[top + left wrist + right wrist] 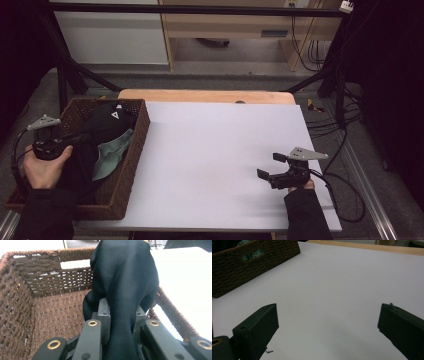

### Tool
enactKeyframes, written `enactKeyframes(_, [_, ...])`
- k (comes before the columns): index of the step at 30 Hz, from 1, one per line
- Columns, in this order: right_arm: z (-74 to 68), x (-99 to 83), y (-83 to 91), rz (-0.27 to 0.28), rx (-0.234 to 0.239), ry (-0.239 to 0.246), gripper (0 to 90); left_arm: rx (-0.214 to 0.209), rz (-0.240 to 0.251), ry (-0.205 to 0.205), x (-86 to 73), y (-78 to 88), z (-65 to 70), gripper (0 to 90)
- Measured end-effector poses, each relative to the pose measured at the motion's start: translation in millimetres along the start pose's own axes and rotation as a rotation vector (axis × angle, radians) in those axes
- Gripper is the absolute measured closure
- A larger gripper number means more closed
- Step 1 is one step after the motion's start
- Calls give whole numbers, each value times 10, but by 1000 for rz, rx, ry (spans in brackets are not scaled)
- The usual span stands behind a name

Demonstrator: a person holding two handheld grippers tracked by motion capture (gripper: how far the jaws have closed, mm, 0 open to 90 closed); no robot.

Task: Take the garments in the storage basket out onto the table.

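The left gripper (120, 315) is clamping the black garment (125, 277) in the wicker basket (45, 290), probably the pick-up step. Next it likely needs lifting onto the tabletop (215, 145), where the right gripper (272, 167) is waiting open.

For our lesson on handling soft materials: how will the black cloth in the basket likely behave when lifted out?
Likely floppy: the black cloth drapes in folds above the left gripper, whose jaws are shut on it. Probably light, as a small pinch holds it up. It may drag on the basket or the green cloth beside it.
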State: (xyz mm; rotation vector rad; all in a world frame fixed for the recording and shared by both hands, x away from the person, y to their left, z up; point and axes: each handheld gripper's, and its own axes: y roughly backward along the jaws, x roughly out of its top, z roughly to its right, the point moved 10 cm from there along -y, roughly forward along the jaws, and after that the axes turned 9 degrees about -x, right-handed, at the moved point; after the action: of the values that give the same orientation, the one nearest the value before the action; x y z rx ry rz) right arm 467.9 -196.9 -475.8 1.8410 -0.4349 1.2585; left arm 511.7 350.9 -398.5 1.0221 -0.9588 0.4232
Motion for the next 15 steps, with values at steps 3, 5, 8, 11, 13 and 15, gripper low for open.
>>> enactKeyframes(3, [-1, 1, -1, 1, 0, -1, 35, -4, 7, -9, 57, 66, 26, 756])
enactKeyframes(5, [-1, 2, 2, 1, 1, 0, 35, -5, 12, -13, 92, 110, 40, 757])
enactKeyframes(8, [-1, 4, 3, 2, 1, -2, 35, -10, 18, -18, 138, 178, 59, 759])
enactKeyframes(11, [-1, 4, 2, 2, 1, -2, 35, -20, 30, -21, 184, 244, 81, 761])
enactKeyframes(13, [-2, 4, 2, 3, 1, -2, 35, -25, 39, -21, 214, 285, 87, 763])
enactKeyframes(15, [-4, 5, 3, 3, 2, -3, 34, -33, 48, -22, 253, 335, 97, 765])
